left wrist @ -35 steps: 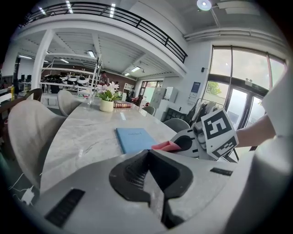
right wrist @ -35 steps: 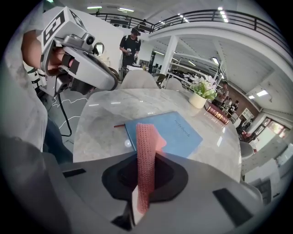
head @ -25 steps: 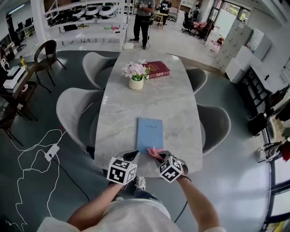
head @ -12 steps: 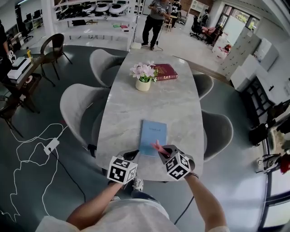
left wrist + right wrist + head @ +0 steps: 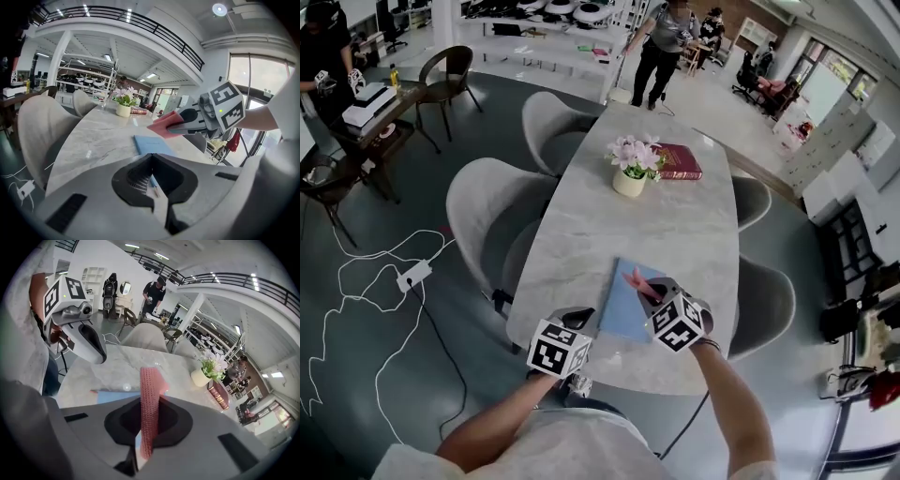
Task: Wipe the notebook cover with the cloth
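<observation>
I record an open-plan office hall: long grey marble table (image 5: 609,216) beneath my right gripper (image 5: 647,284), grey shell chairs (image 5: 483,211) alongside, white equipment racks (image 5: 534,23) and black-railed mezzanine (image 5: 154,30) ahead.

Table (image 5: 609,225): pale grey veined stone-look top, smooth, soft sheen. Cloth (image 5: 150,380): pink fabric, waffle weave, rough, matt. Notebook (image 5: 628,305): light blue cover, plain, matt, paper-like. Right gripper (image 5: 149,398), left gripper (image 5: 153,158): grey plastic shells, smooth, matt. Chairs (image 5: 487,216): grey upholstery, matt. Book (image 5: 680,161): dark red cover, slight gloss. Vase (image 5: 628,183): cream, smooth. Floor (image 5: 394,356): dark, polished.
</observation>
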The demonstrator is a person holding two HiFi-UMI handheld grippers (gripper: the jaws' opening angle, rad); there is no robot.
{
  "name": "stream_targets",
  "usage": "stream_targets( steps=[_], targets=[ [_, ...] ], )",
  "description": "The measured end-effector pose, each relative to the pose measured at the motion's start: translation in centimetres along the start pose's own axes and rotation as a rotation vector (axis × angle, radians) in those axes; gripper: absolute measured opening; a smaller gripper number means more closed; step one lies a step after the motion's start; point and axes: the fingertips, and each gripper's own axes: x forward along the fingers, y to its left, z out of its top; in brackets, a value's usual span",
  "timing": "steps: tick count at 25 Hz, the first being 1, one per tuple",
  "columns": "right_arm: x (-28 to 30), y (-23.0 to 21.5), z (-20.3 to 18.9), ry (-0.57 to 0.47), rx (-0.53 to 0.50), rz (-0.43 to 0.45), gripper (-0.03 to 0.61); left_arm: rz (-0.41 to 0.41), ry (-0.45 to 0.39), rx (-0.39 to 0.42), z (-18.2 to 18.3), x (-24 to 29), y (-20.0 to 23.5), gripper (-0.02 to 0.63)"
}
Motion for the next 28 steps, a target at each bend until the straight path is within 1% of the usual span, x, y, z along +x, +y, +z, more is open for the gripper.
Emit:
stream_targets(
  steps=[6, 10, 13, 16, 21, 25, 28],
  targets=[
    [3.9, -1.6, 1.2, 0.031, -0.084, 0.041, 0.015, 0.068, -0.014, -0.043, 0.2, -0.5, 2.4, 0.008],
    [6.5, -2.3, 1.9, 0.043, -0.170, 0.073, 0.015, 0.127, -0.024, -0.047, 0.4, -0.8, 4.1, 0.008],
    [8.2, -2.8, 2.1, 0.059, -0.241, 0.084, 0.015, 0.164, -0.037, -0.075, 0.5, -1.0, 5.4, 0.008],
    [10.1, -3.1, 1.4, 0.095, -0.295, 0.091, 0.014, 0.191, -0.045, -0.102, 0.5, -1.0, 6.5, 0.008],
    [12.3, -2.6, 0.9, 0.134, -0.350, 0.123, 0.015, 0.222, -0.049, -0.135, 0.2, -1.3, 7.4, 0.008],
    [13.3, -1.5, 0.0, 0.175, -0.421, 0.160, 0.015, 0.228, -0.050, -0.140, 0.2, -1.4, 7.5, 0.008],
    [13.5, -0.8, -0.6, 0.189, -0.431, 0.179, 0.015, 0.230, -0.051, -0.142, 0.2, -1.6, 7.6, 0.008]
  ],
)
